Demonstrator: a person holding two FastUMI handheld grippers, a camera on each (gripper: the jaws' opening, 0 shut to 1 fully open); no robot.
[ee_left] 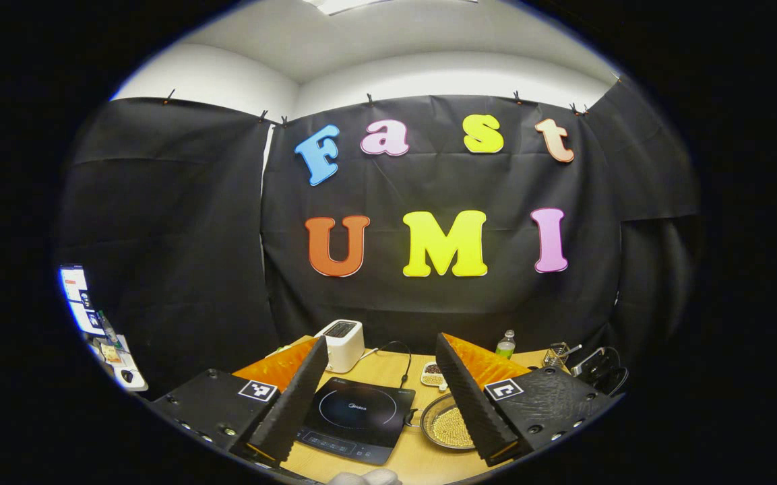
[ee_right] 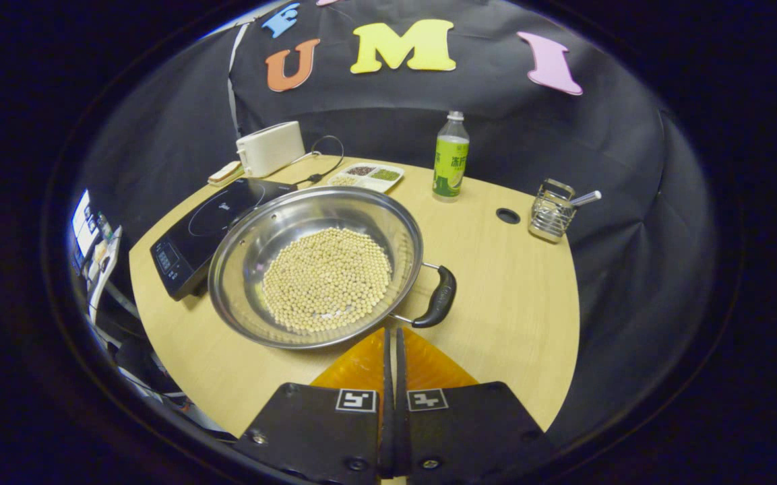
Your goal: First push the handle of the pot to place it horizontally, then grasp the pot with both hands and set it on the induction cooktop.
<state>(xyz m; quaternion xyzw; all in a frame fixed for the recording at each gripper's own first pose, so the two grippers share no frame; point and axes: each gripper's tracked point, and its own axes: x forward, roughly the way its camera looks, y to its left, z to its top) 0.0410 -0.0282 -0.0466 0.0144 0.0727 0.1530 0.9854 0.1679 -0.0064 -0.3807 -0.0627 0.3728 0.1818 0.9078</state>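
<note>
A wide steel pot (ee_right: 280, 219) holding pale beans (ee_right: 326, 277) sits mid-table in the right gripper view. Its black handle (ee_right: 438, 297) points toward the pot's right side, slightly toward me. My right gripper (ee_right: 391, 331) is shut with nothing in it, and its tips are just short of the pot's near rim, left of the handle's near end. The black induction cooktop (ee_right: 203, 232) lies left of the pot and touches it or nearly does. In the left gripper view my left gripper (ee_left: 381, 342) hangs wide open above the cooktop (ee_left: 356, 416), and its right finger hides part of the pot (ee_left: 427, 423).
On the wooden table (ee_right: 503, 303), a white toaster (ee_right: 269, 148) with a cord and a small divided dish (ee_right: 365, 174) stand at the back. A green bottle (ee_right: 451, 159) and a wire basket (ee_right: 550, 215) are at the back right, near a cable hole (ee_right: 507, 215).
</note>
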